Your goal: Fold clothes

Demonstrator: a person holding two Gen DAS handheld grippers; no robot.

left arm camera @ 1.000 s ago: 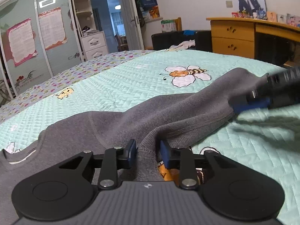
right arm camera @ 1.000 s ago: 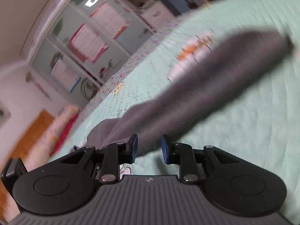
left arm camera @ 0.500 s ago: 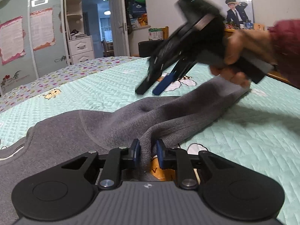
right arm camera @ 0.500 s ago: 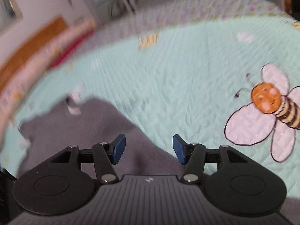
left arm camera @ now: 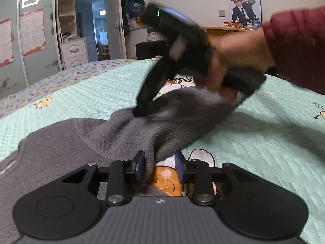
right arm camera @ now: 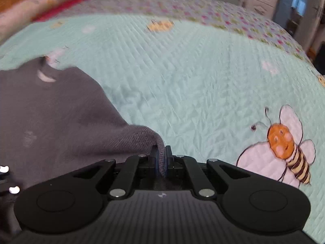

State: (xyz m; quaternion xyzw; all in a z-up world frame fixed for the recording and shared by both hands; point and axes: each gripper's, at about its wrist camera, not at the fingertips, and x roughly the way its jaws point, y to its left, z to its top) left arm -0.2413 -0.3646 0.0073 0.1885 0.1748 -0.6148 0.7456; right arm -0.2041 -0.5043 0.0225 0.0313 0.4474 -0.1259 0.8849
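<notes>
A ribbed fold of the grey knitted sweater [right arm camera: 67, 122] is pinched by the closing right gripper [right arm camera: 161, 158]; its hem lies between the opening left gripper [left arm camera: 159, 165] pads, above the quilted mint bedspread [right arm camera: 193, 77].

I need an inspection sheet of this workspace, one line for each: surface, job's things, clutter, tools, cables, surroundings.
Surface: bed with mint quilted cover, printed with bees.
Job's things: one grey garment lying on the cover, its sleeve bunched and lifted.
Clutter: nothing seen on the bed besides the garment.
Tools: left tool, jaws opening, a fold of the fabric between them beside one pad; right tool, jaws closing, pinching a fold of the grey fabric, held by a hand in a dark red sleeve.
Cables: nothing seen.
Surroundings: wardrobe, white drawers, open door, wooden desk.
</notes>
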